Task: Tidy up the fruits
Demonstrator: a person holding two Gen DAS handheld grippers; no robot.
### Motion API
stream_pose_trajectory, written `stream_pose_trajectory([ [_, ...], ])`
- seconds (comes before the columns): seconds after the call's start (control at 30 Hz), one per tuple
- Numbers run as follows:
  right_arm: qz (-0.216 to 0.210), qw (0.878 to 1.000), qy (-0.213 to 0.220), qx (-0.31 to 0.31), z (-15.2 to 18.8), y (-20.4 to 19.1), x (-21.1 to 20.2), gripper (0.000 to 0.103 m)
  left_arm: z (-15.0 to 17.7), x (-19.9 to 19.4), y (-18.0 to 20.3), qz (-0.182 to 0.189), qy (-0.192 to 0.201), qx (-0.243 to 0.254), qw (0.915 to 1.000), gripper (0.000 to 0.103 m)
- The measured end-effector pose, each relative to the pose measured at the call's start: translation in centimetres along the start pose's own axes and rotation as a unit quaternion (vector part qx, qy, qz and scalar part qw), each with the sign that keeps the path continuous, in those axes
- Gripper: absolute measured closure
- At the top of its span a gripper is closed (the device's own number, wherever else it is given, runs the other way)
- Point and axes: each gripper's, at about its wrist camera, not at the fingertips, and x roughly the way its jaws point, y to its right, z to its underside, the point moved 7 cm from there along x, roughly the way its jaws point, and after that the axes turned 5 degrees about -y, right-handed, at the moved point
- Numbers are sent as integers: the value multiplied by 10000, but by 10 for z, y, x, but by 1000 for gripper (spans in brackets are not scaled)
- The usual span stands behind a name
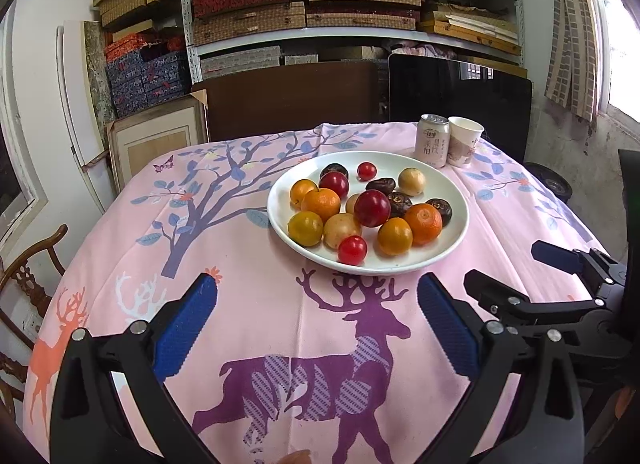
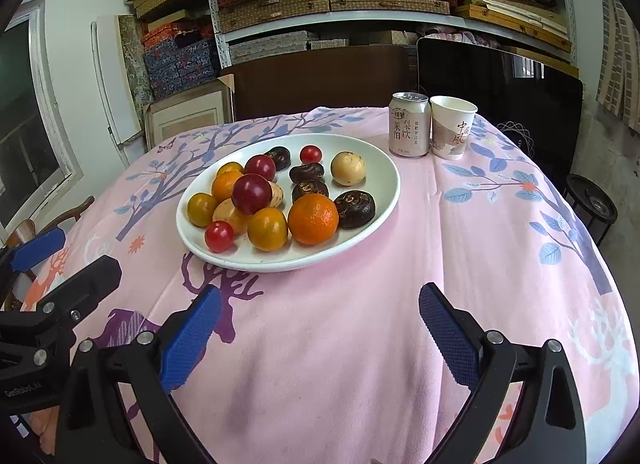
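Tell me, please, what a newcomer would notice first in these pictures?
A white plate heaped with mixed fruit sits mid-table on a pink deer-print cloth. Behind it a can and a paper cup stand side by side. Both grippers, left and right, hover with jaws open and empty.

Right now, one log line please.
left gripper: open, empty | right gripper: open, empty | fruits on white plate | none grasped

Storeroom: metal shelving (image 1: pixel 352 33) stacked with boxes, framed boards (image 1: pixel 154 139) against wall

Fruit-laden plate (image 2: pixel 384 199) beyond spread claw (image 2: pixel 320 312)
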Motion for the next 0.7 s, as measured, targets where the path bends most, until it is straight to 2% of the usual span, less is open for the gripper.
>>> stream_pose_trajectory([
  [0.47, -100, 9999, -19, 106, 2, -1, 0, 3, 2, -1, 2, 78, -41, 46, 10000, 4],
  [0.6, -66, 9999, -27, 92, 3, -2, 0, 4, 4, -8, 5, -224, 160, 164, 9995, 4],
  [0.7, -138, 9998, -31, 138, 2, -1, 0, 4, 4, -10, 7, -130, 173, 151, 9997, 5],
])
